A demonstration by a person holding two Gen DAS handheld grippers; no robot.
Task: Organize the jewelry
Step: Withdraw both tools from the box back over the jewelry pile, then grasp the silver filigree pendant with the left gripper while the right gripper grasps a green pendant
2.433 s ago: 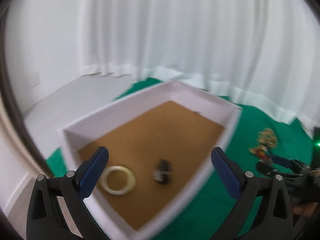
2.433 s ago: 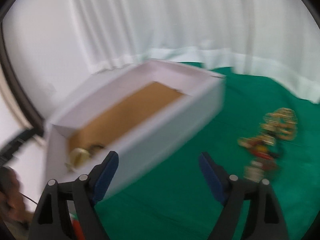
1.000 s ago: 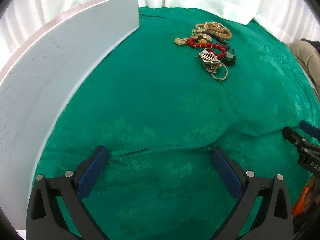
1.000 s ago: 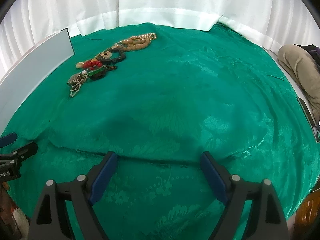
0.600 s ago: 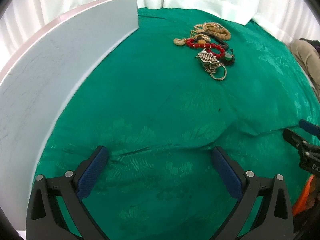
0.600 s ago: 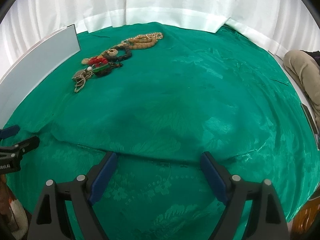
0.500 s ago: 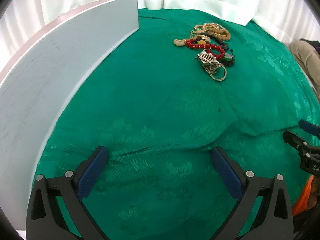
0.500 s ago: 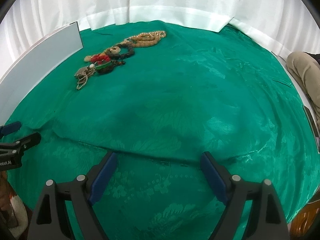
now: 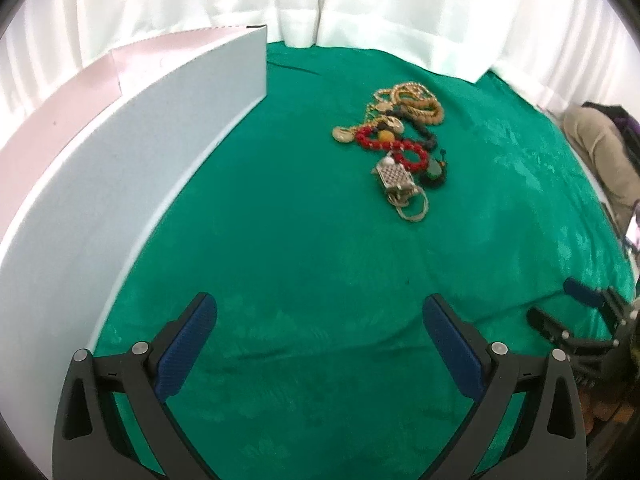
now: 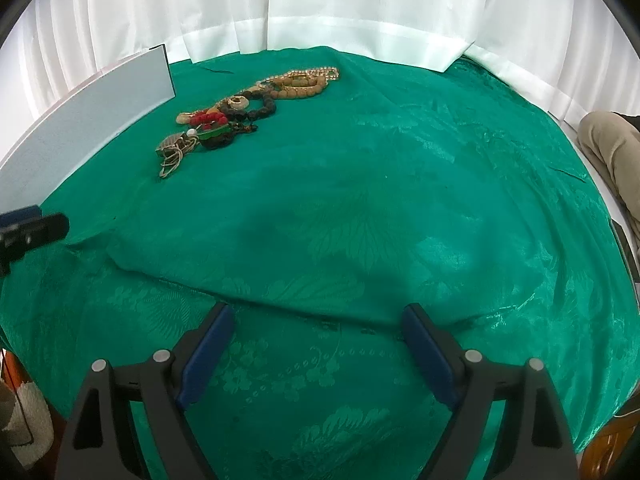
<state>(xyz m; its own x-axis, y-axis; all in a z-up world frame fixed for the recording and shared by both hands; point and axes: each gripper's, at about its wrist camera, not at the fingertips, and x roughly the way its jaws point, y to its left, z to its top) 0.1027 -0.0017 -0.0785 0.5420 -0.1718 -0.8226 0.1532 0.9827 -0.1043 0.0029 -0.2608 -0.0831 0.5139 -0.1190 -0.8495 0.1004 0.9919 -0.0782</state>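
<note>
Lying well beyond both empty claws [image 9: 320,344] [image 10: 318,344], jewelry [image 9: 396,140].

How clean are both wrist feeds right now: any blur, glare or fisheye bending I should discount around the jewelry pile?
Left wrist view: mildly soft; the tangled pile of bead and chain jewelry is readable, and fisheye bows the white cardboard box wall. Right wrist view: sharper; faint sheen on the patterned green tablecloth, a soft shadow near centre, and the pile sits small.

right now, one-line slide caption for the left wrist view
Open left gripper over green patterned cloth, tangled bead-and-chain jewelry pile ahead, tall white box on its left.
</note>
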